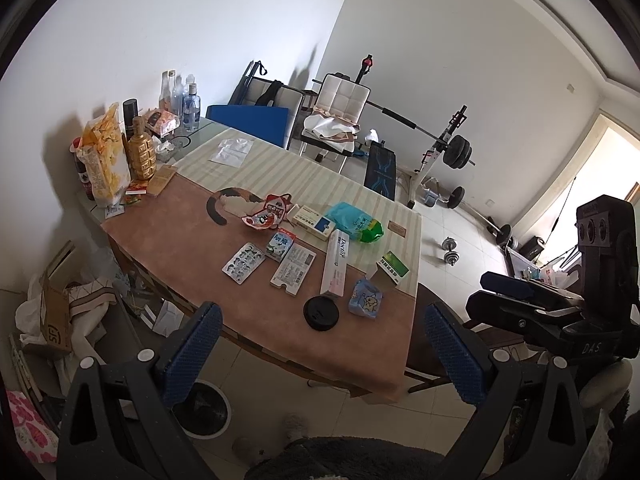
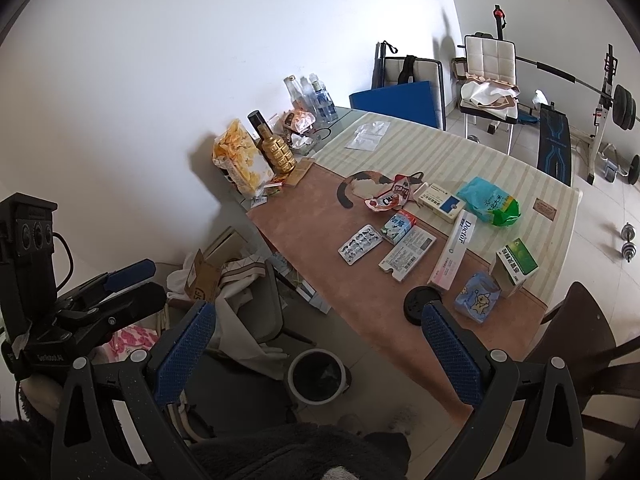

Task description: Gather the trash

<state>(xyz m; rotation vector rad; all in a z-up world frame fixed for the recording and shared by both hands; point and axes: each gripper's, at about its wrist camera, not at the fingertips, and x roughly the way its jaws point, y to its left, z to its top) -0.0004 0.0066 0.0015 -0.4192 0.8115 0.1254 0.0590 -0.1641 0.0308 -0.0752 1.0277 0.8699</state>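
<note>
Tongs (image 1: 324, 354) spread, littered table (image 1: 192, 240), gym room

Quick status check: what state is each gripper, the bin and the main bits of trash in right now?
left gripper: open, holding nothing.
right gripper: open, holding nothing.
waste bin: on the floor, uncovered.
black lid: flat on the table.
green box: end flap open.
blister pack: lying flat.

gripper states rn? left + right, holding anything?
Left gripper: open, jaws wide apart, holding nothing, above the table edge.
Right gripper: open, jaws wide apart, holding nothing, above the bin on the floor.
</note>
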